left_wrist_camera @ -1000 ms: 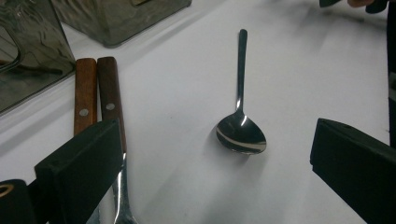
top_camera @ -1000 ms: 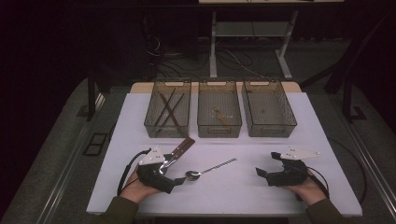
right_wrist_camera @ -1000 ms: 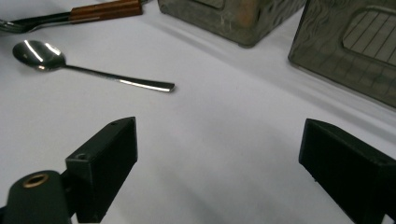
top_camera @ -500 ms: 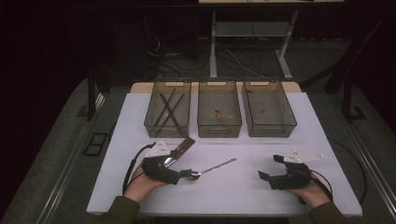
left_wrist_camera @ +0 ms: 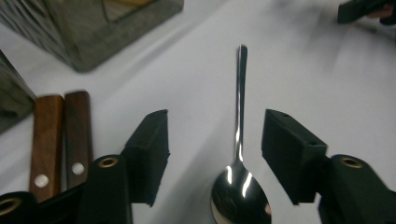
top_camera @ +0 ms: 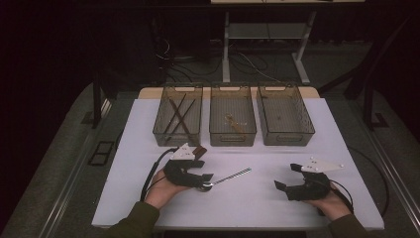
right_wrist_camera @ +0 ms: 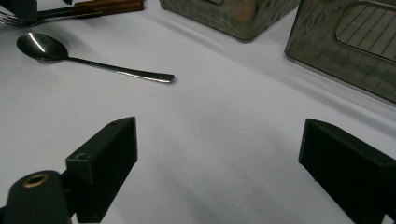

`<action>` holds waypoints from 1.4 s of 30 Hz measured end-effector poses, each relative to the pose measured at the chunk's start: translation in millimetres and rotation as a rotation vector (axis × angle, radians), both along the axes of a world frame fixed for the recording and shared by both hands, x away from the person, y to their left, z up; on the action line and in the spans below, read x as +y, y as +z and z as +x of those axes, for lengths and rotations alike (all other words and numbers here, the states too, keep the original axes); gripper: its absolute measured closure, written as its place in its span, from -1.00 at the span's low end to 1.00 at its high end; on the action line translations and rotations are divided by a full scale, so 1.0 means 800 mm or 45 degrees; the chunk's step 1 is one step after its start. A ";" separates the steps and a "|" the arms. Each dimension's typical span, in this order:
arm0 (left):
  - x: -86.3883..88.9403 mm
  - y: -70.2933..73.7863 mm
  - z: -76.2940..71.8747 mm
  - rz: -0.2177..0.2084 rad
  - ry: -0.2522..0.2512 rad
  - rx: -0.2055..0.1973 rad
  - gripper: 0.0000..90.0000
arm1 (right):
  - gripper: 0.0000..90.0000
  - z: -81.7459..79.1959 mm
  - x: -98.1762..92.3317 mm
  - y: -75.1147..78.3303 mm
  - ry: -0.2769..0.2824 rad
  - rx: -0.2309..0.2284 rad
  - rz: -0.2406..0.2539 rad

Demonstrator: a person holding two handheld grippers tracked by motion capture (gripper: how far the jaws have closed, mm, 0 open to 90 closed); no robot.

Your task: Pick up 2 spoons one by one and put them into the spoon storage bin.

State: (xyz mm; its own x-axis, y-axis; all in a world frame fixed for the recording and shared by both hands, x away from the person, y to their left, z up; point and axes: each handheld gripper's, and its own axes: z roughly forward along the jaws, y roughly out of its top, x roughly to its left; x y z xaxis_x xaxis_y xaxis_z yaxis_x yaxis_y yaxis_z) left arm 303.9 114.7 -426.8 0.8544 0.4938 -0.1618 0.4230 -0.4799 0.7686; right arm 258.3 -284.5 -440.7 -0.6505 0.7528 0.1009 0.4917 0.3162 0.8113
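Polished steel, the spoon (left_wrist_camera: 239, 186) lay bowl-first between the left gripper's (left_wrist_camera: 215, 149) jaws, which had just been closing, not yet touching it. Beside them, the left gripper view revealed wooden handles (left_wrist_camera: 60, 135).

No writing, label, brand, number or sign could be read anywhere in these pictures.
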 end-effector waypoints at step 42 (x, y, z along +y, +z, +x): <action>-0.013 -0.020 -0.025 0.266 -0.099 -0.008 0.28 | -0.75 -0.002 0.003 0.000 0.018 0.005 -0.022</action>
